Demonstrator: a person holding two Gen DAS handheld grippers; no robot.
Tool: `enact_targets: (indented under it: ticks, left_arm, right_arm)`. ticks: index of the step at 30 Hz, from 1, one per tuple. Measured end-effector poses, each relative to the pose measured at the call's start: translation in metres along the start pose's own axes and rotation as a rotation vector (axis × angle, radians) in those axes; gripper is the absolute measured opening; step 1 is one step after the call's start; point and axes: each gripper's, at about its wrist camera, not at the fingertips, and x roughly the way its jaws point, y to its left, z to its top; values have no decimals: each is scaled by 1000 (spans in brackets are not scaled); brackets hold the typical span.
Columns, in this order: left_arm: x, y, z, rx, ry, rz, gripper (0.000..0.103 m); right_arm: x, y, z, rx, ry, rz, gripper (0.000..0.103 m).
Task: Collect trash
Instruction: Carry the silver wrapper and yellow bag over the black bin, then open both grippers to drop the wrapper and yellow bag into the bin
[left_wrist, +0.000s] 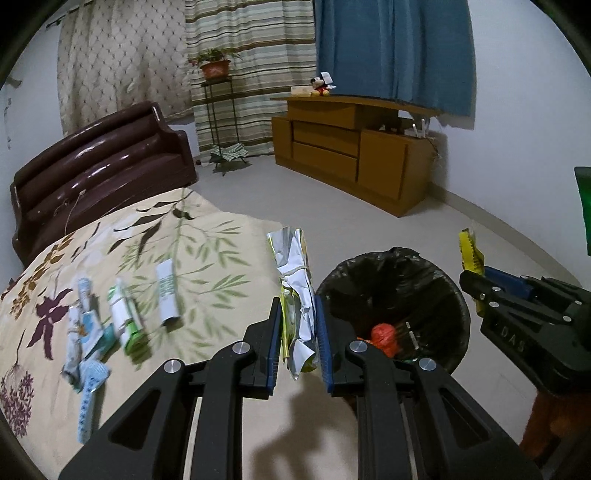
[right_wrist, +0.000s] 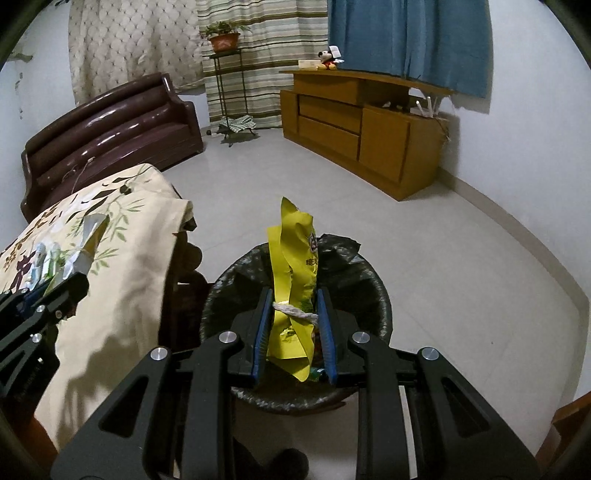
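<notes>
My left gripper (left_wrist: 298, 314) is shut on a crumpled silver and yellow-green wrapper (left_wrist: 293, 277) tied with string, held just left of the black-lined trash bin (left_wrist: 448, 295). Red and orange trash (left_wrist: 384, 338) lies inside the bin. My right gripper (right_wrist: 294, 314) is shut on a yellow snack wrapper (right_wrist: 291, 269), also tied with string, directly over the trash bin (right_wrist: 369, 284). In the left wrist view the right gripper (left_wrist: 471, 275) shows at the right with the yellow wrapper (left_wrist: 469, 251) sticking up. Several more wrappers (left_wrist: 125, 314) lie on the floral cloth (left_wrist: 207, 258).
A dark brown sofa (left_wrist: 99, 166) stands behind the cloth-covered table. A wooden cabinet (left_wrist: 351, 147) with a plush toy (left_wrist: 321, 85) is along the far wall, beside a plant stand (left_wrist: 218, 107). Pale tile floor (right_wrist: 424, 240) spreads around the bin.
</notes>
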Motion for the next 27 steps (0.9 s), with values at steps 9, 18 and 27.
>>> enact_targets:
  ticks: [9,18,27]
  left_arm:
    - [29,-18,10,24,28,4,19]
    - [51,-32,23,48,53,-10,19]
    - [67,-36,27,41,112,-17,30]
  right_arm:
    - [19,-19,2,34,20,-6,24]
    - [35,-29,8,48,28,-6,24]
    - [51,-36,11,80,41,1,26]
